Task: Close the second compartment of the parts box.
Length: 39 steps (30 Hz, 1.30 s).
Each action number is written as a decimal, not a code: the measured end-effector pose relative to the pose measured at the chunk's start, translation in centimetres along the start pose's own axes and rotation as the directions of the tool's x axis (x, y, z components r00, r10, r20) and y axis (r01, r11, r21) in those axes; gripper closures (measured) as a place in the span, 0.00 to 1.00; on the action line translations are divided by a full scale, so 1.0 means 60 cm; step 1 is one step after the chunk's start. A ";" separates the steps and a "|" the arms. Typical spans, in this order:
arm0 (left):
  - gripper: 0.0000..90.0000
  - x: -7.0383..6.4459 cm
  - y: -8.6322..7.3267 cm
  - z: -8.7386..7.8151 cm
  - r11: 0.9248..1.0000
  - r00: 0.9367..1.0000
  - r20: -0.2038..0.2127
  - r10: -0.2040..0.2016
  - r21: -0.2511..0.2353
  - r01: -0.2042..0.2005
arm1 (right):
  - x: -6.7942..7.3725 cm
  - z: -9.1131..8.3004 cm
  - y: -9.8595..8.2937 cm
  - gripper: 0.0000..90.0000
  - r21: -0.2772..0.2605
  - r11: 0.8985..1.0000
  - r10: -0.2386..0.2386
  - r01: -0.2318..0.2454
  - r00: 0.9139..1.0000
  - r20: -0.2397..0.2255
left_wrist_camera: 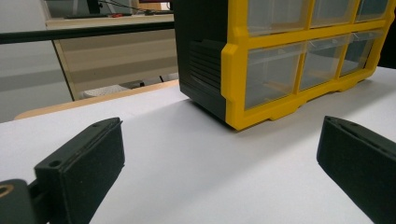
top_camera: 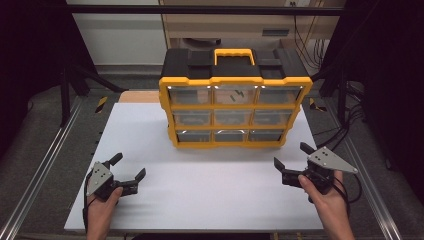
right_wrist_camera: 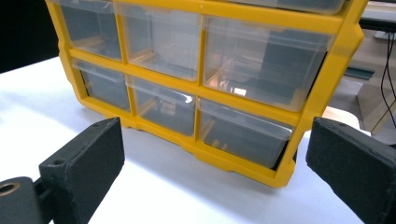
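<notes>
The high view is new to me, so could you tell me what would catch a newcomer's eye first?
The yellow-and-black drawer cabinet stands out first, upright at the far middle of the white table, with nine clear drawers and a yellow handle on top. Nearer the person, the left gripper and the right gripper sit at either side, both open and holding nothing.

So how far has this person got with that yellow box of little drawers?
Nothing looks done yet: all nine clear drawers of the organizer sit shut in their yellow frame. Nothing is in hand either; the left gripper and right gripper rest near the white table's front edge, jaws open and empty. So any work on the drawers seems still ahead.
</notes>
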State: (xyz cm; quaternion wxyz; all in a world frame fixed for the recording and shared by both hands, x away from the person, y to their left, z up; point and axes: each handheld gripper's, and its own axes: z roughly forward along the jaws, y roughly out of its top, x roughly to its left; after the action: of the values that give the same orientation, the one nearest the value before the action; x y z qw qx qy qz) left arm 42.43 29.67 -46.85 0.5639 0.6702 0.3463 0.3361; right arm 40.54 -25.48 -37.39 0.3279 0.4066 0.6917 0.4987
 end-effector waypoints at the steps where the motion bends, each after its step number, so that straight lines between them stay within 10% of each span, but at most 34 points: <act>1: 0.01 0.000 0.000 0.000 1.000 1.000 0.000 0.000 0.000 0.000 | -0.001 0.000 -0.002 0.05 0.001 1.000 0.001 -0.001 1.000 -0.003; 39: 0.01 -0.002 -0.001 -0.001 1.000 1.000 0.000 -0.003 -0.002 0.003 | 0.006 0.019 -0.090 0.06 0.029 0.999 0.038 -0.038 0.999 0.002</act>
State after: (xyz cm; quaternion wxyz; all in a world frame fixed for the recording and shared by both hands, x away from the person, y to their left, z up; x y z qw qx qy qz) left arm 42.32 29.61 -46.87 0.5651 0.6692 0.3469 0.3354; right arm 40.06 -25.60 -42.87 0.3128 0.4246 0.6910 0.4943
